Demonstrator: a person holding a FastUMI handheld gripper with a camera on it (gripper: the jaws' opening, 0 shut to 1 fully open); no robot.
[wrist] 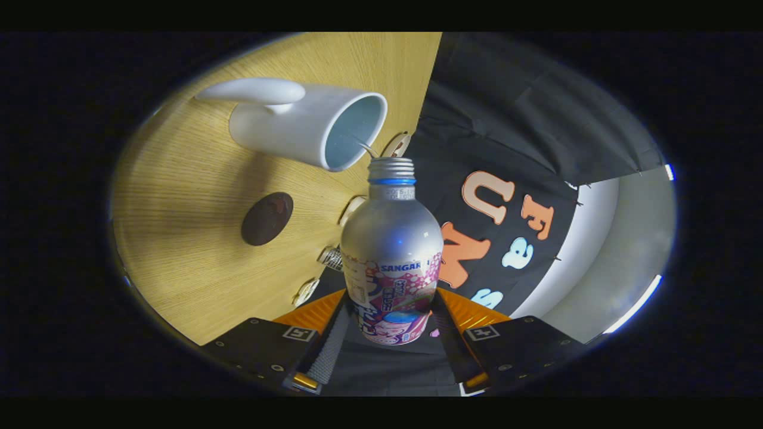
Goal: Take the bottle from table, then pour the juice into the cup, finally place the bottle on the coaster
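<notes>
My gripper (390, 325) holds the aluminium drink bottle (390, 262), one finger pressing each side of its lower body. The bottle has no cap, and its open mouth points toward the white mug (298, 125), just beside the mug's rim. A thin stream runs from the mouth into the mug. The dark round coaster (267, 218) lies on the wooden table (179, 238), near the mug.

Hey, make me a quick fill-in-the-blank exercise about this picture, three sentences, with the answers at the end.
1. The tongs are shut on the ____.
2. The bottle's open mouth is tipped toward the white ____.
3. On the wooden table beside the cup lies a dark round ____.

Missing words: bottle; cup; coaster.
</notes>
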